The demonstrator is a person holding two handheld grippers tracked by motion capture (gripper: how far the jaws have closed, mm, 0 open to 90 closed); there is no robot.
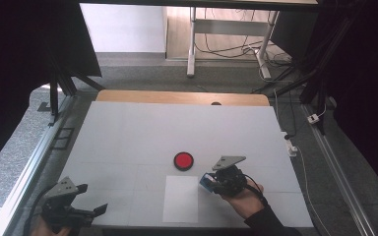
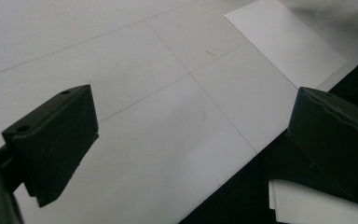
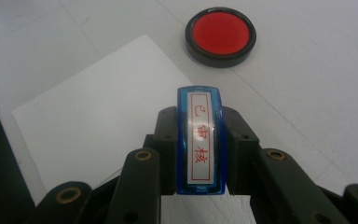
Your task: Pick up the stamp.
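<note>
My right gripper (image 3: 200,116) is shut on a blue stamp (image 3: 200,140) with a white label and red characters. In the high view the right gripper (image 1: 211,183) holds the blue stamp (image 1: 207,182) just off the right edge of a white sheet of paper (image 1: 181,199). A round red ink pad in a black case (image 1: 183,161) lies beyond the sheet, and the ink pad (image 3: 220,35) sits ahead of the stamp in the right gripper view. My left gripper (image 1: 91,199) rests open at the table's near left corner; nothing lies between its fingers (image 2: 56,140).
A large white mat (image 1: 142,132) covers the table. The table's front edge (image 2: 242,172) runs under the left gripper. Beyond the table stand desk legs (image 1: 192,44) and floor cables (image 1: 236,49).
</note>
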